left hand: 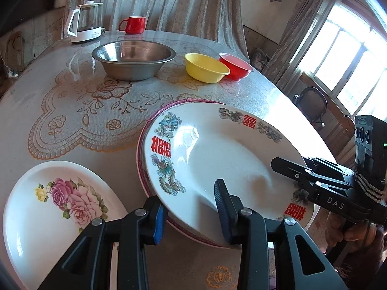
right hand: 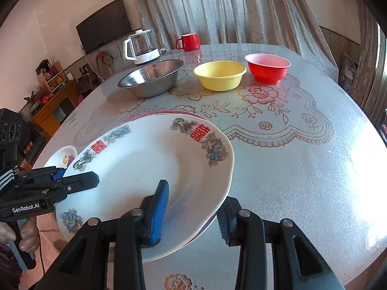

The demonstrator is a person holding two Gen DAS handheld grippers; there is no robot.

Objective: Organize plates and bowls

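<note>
Rose-painted plate (left hand: 48, 207) at the near left, flat on the lace-patterned table (left hand: 79, 111). Just to its right, dragon-and-red-character plate (left hand: 217, 154), tilted and lying over a pink-rimmed plate (left hand: 154, 114) of which only an edge shows. Left gripper (left hand: 191, 212) straddling the near-left rim of that decorated plate, one blue pad (left hand: 159, 224) outside and under the rim, the other finger (left hand: 222, 205) inside on the white face; jaws partly closed around the rim, though hard to say whether the pads press or merely bracket it. Right gripper (right hand: 191, 215) placed likewise on the plate's right rim, blue pad (right hand: 159, 212) on the inner face, the other finger (right hand: 225, 215) beneath the edge; same doubt about firm contact. Further back on the table, in a row from left to right: steel bowl (left hand: 133, 60), yellow bowl (left hand: 205, 67), red bowl (left hand: 235, 66) just beside it. Behind them, glass kettle (left hand: 84, 21) and red mug (left hand: 133, 24) near the curtain (left hand: 157, 0).
</note>
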